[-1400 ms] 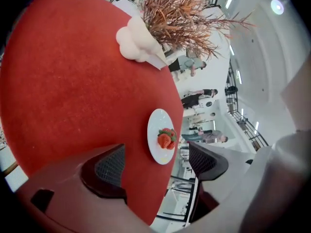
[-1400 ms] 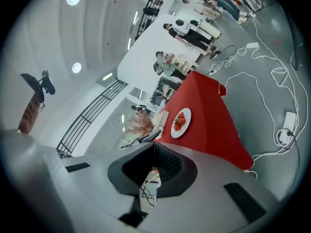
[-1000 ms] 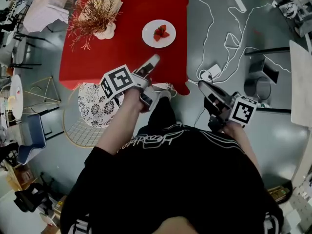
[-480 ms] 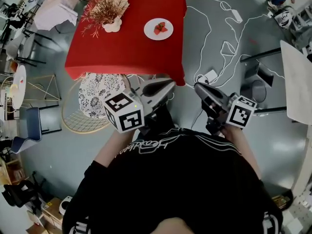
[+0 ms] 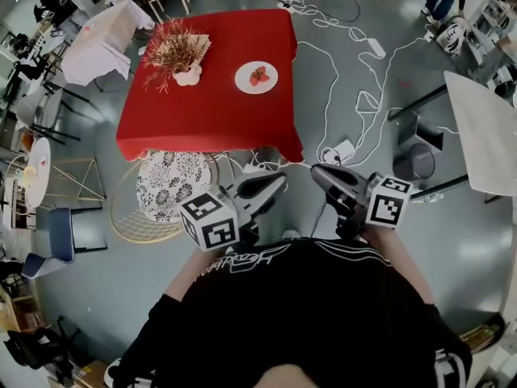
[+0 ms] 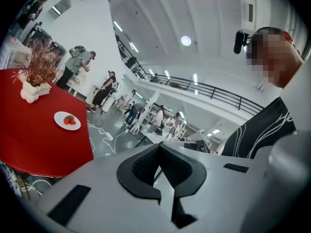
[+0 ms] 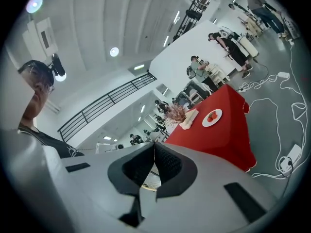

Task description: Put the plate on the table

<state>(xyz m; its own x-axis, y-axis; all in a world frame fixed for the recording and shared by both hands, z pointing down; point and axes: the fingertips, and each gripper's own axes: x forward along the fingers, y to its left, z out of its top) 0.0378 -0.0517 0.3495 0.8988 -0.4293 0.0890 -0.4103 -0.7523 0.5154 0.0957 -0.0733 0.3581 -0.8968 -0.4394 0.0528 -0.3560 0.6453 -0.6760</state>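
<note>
The small round white plate (image 5: 256, 77), bearing red strawberries (image 5: 259, 74), is set flat on the red-clothed square table (image 5: 202, 124), near a white vase of dried reddish twigs (image 5: 179, 53). Well apart from it, off the table's near edge, the left gripper (image 5: 279, 181) and right gripper (image 5: 316, 170) are clenched on nothing, their black pads (image 6: 144, 166) met

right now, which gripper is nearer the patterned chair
Left. The left gripper hangs close beside the patterned chair; the right gripper is farther off, beyond the left one.
</note>
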